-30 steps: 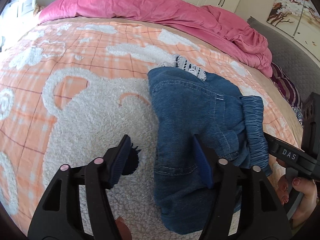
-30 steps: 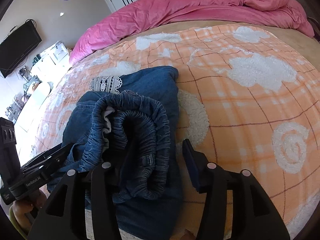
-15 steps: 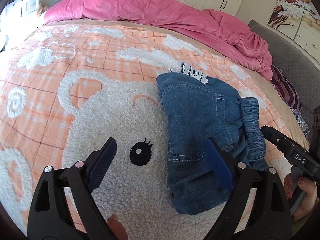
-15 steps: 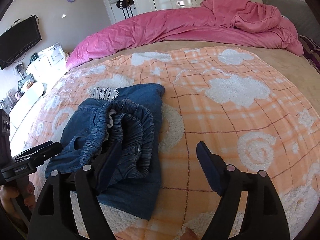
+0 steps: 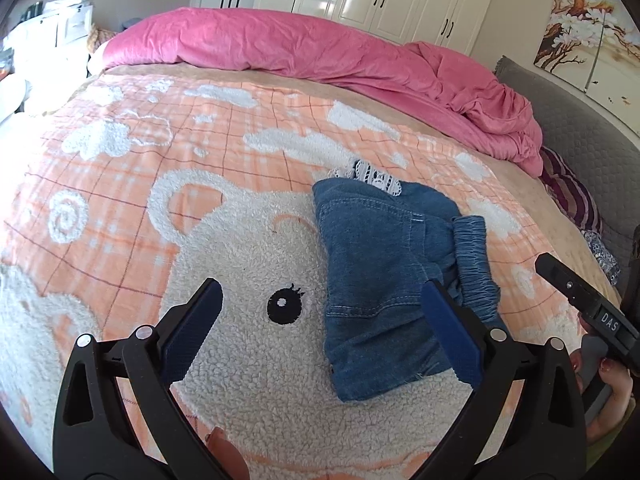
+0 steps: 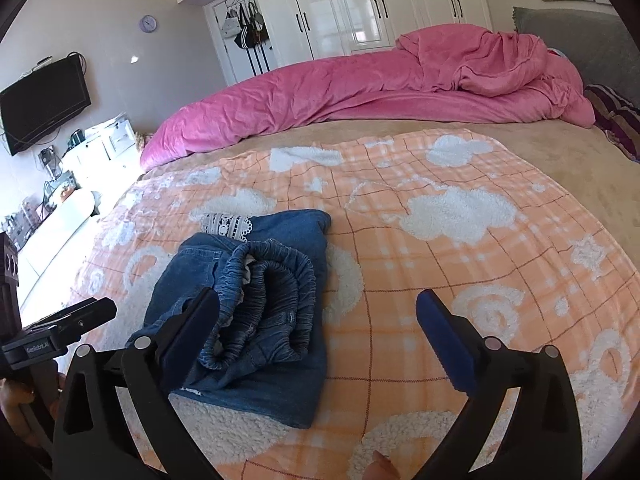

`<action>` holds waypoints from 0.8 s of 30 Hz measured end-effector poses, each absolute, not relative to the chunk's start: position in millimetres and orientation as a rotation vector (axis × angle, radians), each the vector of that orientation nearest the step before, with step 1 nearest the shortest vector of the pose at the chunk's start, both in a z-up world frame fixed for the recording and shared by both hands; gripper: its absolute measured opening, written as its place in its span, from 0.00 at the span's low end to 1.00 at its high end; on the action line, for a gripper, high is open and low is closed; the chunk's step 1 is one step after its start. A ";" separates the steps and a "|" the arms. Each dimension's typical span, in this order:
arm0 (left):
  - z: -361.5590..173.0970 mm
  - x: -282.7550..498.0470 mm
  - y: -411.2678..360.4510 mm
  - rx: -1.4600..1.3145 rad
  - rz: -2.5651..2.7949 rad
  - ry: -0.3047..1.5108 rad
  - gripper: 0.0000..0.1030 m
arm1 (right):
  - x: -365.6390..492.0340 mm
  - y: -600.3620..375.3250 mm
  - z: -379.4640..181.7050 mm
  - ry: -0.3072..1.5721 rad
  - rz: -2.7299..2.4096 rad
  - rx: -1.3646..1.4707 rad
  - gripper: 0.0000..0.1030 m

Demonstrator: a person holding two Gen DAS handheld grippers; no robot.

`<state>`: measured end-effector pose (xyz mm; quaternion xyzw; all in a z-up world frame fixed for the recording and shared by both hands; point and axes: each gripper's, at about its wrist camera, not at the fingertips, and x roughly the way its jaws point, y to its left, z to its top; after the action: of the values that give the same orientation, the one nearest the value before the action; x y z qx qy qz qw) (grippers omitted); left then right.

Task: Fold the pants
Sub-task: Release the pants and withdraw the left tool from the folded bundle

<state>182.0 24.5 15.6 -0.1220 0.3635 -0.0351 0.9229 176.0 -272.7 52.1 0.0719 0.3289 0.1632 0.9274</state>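
Observation:
The blue denim pants (image 5: 380,276) lie folded in a compact bundle on the orange bear blanket (image 5: 160,184), with white lace trim (image 5: 376,174) at the far end and the gathered elastic waistband (image 5: 476,264) on the right. In the right wrist view the pants (image 6: 264,312) show the waistband (image 6: 276,300) bunched on top. My left gripper (image 5: 320,332) is open and empty, held above the blanket just left of the pants. My right gripper (image 6: 316,340) is open and empty, raised right of the bundle.
A pink duvet (image 5: 320,52) is heaped along the far side of the bed. A grey headboard (image 5: 580,132) and striped pillow (image 5: 572,200) are at the right. White wardrobes (image 6: 360,8) and a wall TV (image 6: 44,100) stand beyond the bed.
Both grippers have pulled back and up from the pants, and their jaws have opened wider. The folded pants stay on the blanket.

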 end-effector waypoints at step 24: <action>47.6 73.6 -19.2 -0.131 -0.081 0.571 0.91 | 54.1 -275.6 88.8 0.452 0.354 0.106 0.95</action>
<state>73.6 -19.2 47.6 -0.0644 0.2812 -0.0399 0.9567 54.1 -275.6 88.8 0.0521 0.2229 0.1743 0.9577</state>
